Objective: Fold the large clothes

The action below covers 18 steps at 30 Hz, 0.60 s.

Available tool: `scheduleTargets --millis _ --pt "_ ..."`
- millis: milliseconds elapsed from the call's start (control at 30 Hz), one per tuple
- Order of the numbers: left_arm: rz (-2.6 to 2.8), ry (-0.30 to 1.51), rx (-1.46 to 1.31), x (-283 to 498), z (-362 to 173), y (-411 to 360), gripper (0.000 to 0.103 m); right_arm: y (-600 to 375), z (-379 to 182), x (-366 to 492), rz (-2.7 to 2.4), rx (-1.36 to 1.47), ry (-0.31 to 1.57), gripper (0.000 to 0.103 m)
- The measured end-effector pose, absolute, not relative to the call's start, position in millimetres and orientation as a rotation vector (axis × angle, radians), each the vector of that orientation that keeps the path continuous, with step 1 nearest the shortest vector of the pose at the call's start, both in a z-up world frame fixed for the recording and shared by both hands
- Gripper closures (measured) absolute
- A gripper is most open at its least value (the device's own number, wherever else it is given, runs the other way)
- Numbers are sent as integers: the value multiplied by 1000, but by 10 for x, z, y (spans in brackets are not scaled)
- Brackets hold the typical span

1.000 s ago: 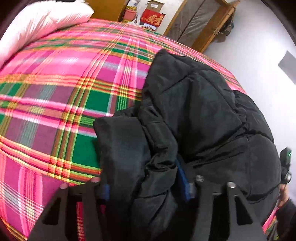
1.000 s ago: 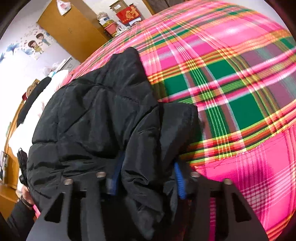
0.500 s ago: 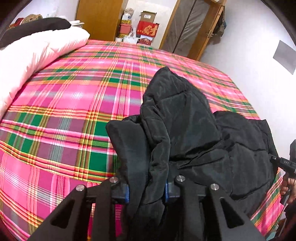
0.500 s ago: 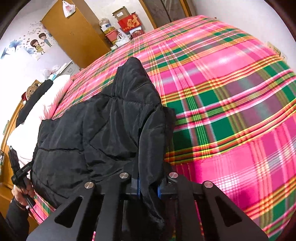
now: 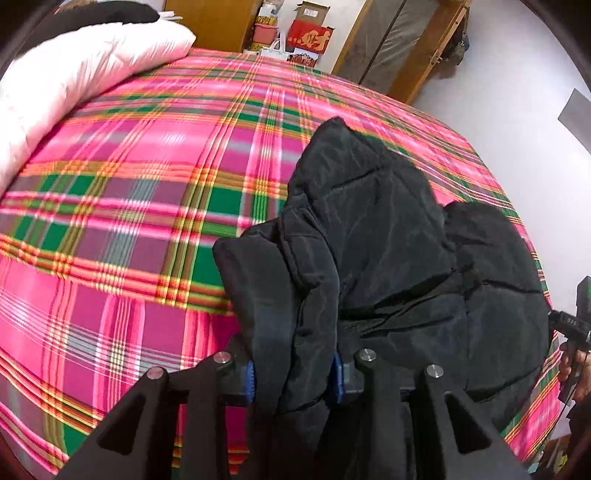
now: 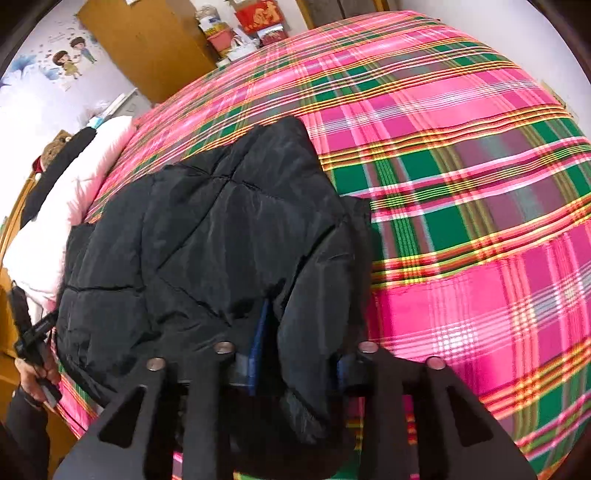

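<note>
A black puffer jacket (image 5: 388,236) lies bunched on a bed with a pink and green plaid cover (image 5: 129,184). A thick fold of its near edge stands between the blue pads of my left gripper (image 5: 294,380) and fills the gap; the jaws are opening but the pads still touch it on both sides. In the right wrist view the same jacket (image 6: 207,236) drapes over my right gripper (image 6: 295,369). Its jaws are opening too. A fold hangs between them, and the inner face of the left pad (image 6: 263,332) shows bare beside the cloth.
A white quilt (image 5: 66,81) is piled at the head of the bed, also in the right wrist view (image 6: 48,221). A wooden wardrobe (image 6: 147,40), boxes and bags (image 5: 306,33) stand beyond the bed. A person's hand (image 6: 37,373) shows at the bed's edge.
Both grippers pinched narrow on jacket folds half a second ago and have since widened, the right one much more. Both have risen, and the jacket's near edge has come up with them.
</note>
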<state>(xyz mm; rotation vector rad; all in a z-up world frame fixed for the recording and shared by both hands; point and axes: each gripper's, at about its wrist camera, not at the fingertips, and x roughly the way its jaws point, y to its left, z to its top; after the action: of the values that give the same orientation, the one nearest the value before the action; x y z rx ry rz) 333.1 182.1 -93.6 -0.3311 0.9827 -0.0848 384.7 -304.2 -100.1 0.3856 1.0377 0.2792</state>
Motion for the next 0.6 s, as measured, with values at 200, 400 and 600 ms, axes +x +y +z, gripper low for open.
scheduleTargets --millis 200,400,600 --pt "-97 973 -334 3346 -1057 1837 69 -3472 -1243 3774 352 640 951 45" --pt "-107 968 -354 3365 -1149 1910 66 -3176 -1588 4157 366 609 1058 30" --pt "-115 962 -372 3380 -1228 1977 63 -3096 -1648 4325 429 597 1093 30"
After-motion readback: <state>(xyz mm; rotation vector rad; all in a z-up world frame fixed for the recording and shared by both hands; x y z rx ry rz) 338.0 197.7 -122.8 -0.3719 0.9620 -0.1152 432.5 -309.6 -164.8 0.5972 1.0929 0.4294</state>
